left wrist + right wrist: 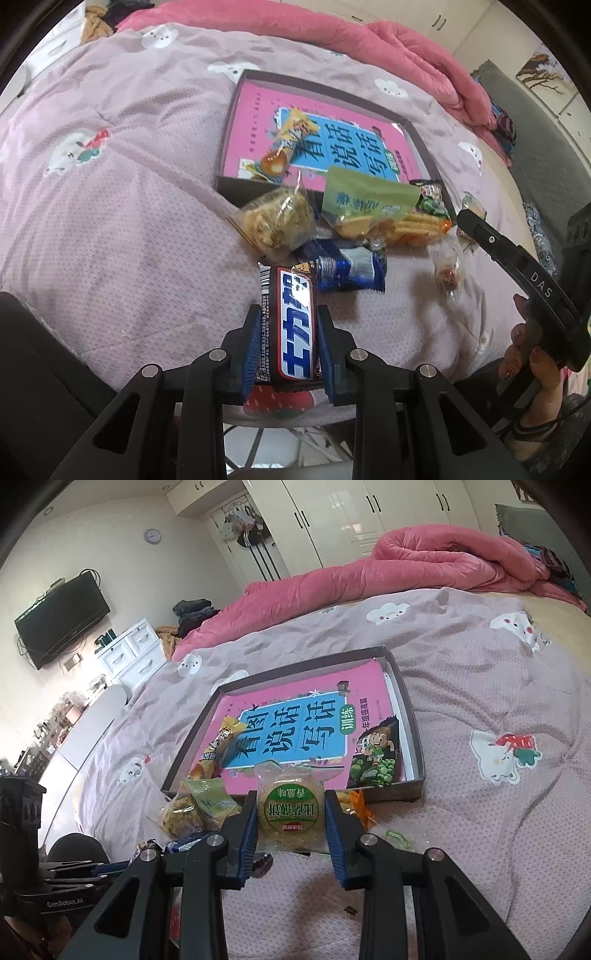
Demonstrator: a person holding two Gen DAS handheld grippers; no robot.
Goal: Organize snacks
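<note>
My left gripper is shut on a brown chocolate bar with a blue and white label, held over the bed just short of the snack pile. My right gripper is shut on a clear-wrapped round biscuit pack with a green label, in front of the dark shallow box. The box holds a pink book, a yellow snack stick and a dark green pea packet. A snack pile lies at the box's near edge: a crumbly clear pack, a green bag, a blue packet.
The bed has a pink-grey printed quilt and a rolled pink duvet at the back. Small wrapped candies lie to the right of the pile. A white drawer unit and a wall TV stand beyond the bed's left edge.
</note>
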